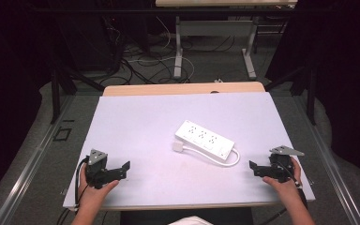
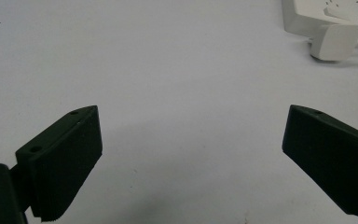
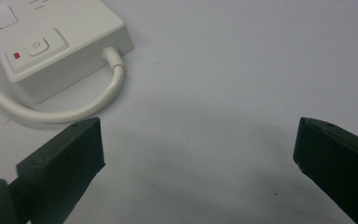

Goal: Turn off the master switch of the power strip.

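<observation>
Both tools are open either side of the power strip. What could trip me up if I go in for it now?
1. The cord loops out past the power strip on the right tool side; a jaw may snag it.
2. The plug lies loose beside the strip, facing the left tool; a nudge could drag the cord.
3. The strip lies flat on the smooth table, so it may slide rather than lift.

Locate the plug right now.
In the high view the plug lies on the table just left of the power strip, nearer the left claw.
</observation>
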Demonstrator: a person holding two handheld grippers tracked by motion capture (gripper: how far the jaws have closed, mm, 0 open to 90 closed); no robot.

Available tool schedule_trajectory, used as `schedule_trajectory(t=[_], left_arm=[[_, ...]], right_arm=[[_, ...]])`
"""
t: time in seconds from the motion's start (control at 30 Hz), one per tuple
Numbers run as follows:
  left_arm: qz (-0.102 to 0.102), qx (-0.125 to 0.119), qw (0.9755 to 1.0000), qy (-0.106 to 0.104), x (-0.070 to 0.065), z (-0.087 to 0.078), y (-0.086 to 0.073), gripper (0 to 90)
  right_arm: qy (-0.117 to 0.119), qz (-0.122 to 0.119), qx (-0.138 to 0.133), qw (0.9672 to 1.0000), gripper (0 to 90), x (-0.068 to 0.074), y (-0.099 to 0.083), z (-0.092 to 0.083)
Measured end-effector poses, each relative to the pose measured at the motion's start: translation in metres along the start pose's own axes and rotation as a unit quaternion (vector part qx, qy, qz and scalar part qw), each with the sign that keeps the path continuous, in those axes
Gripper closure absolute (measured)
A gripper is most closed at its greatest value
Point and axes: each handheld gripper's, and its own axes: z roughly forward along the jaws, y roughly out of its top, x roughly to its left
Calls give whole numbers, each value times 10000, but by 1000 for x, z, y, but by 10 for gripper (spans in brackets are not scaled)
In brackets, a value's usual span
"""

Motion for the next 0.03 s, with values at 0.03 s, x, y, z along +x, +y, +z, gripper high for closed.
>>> schedule_trajectory(t=[0.03], left_arm=[[18,8,10000,1,0,0,0,49]], right_arm=[[-2,7,-9,10000,13,0,0,0]])
